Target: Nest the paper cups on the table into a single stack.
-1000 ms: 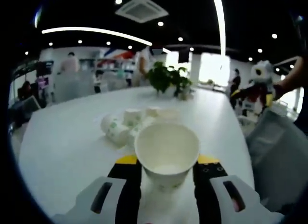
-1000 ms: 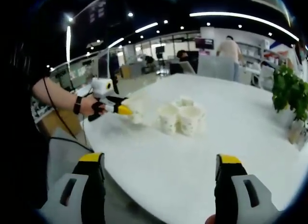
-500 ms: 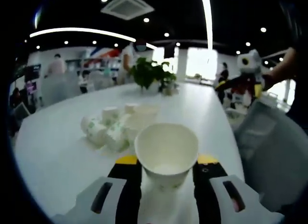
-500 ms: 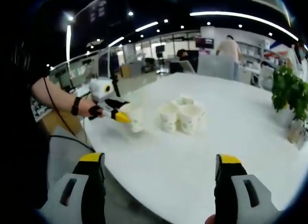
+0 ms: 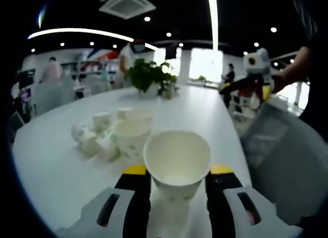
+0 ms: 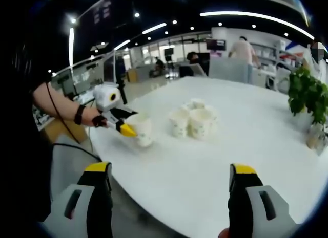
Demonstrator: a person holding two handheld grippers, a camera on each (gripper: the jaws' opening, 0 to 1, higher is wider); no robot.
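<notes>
1. Held paper cup (image 5: 177, 164): white with a faint green print, upright, mouth up, long axis vertical. It sits between the two yellow-tipped jaws of the left gripper (image 5: 177, 172). In the right gripper view the same cup (image 6: 141, 128) stands near the table's near-left edge, its base at or just above the surface; contact cannot be told.

2. Cluster of paper cups (image 5: 114, 133): several white, green-printed cups grouped on the white table (image 5: 46, 166), beyond and left of the held cup. At least one upright cup (image 5: 131, 137) stands mouth up; one cup (image 5: 82, 136) lies on its side, long axis roughly level. In the right gripper view the cluster (image 6: 193, 120) sits near the table's middle, apart from the held cup.

3. Left gripper: jaws closed narrowly against the cup's wall on both sides, gripping it. In the right gripper view it (image 6: 126, 129) enters from the left, held by a gloved hand (image 6: 100, 119) with a dark wristband, forearm reaching in roughly level from the table's edge.

4. Right gripper (image 6: 169, 171): jaws spread wide, nothing between them, poised over the table's near edge. In the left gripper view it (image 5: 259, 84) shows at the far right, off the table, held by a person's arm.

5. Potted plant (image 5: 148, 77): green, standing at the table's far end.
</notes>
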